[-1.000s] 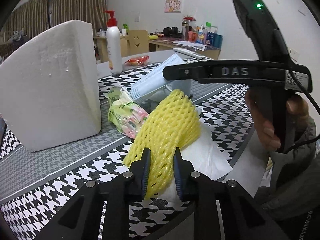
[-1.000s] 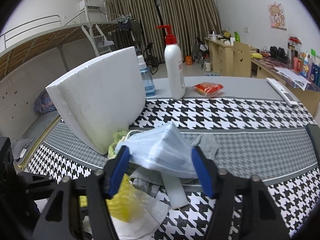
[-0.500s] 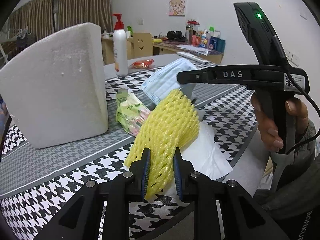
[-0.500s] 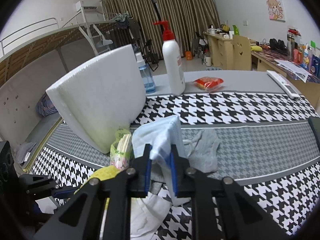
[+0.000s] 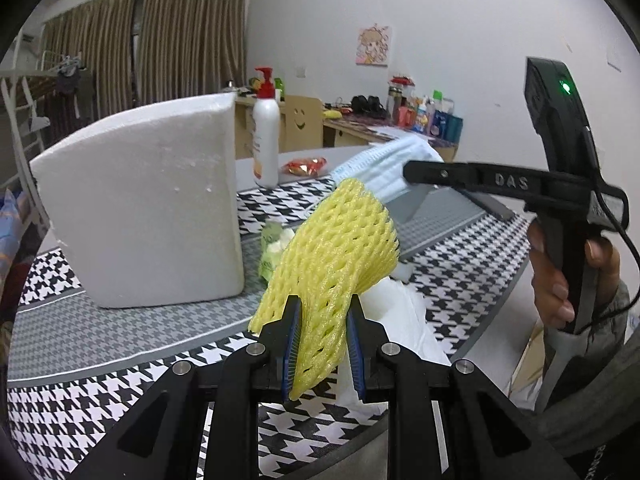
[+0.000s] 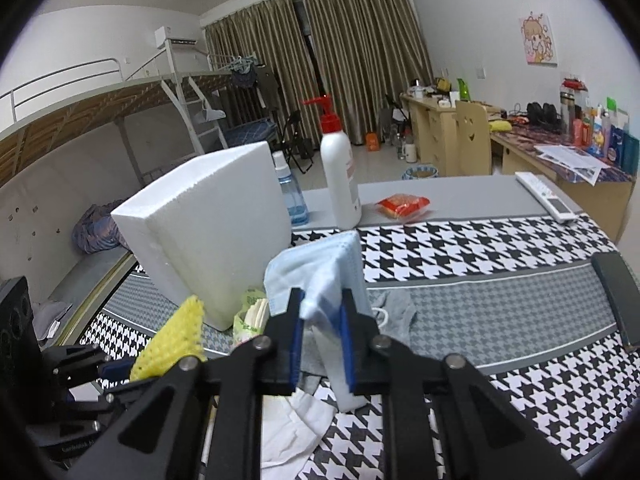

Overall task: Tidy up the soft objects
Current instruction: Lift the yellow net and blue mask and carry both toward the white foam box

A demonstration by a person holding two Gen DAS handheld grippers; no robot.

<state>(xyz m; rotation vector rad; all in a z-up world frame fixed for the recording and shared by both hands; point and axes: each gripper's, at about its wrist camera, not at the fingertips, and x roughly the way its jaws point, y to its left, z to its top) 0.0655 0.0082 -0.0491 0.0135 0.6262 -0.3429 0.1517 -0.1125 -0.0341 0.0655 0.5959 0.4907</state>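
Yellow foam netting (image 5: 336, 264) is pinched between the left gripper (image 5: 323, 344) pads, lifted off the houndstooth tablecloth (image 5: 452, 276) just right of the white foam block (image 5: 148, 212). Beyond it, the right gripper (image 6: 320, 346) is clamped on a pale blue face mask (image 6: 320, 272), raised above a grey cloth (image 6: 394, 312) beside that block.

Two close wrist views, shared foam block (image 5: 148, 204).
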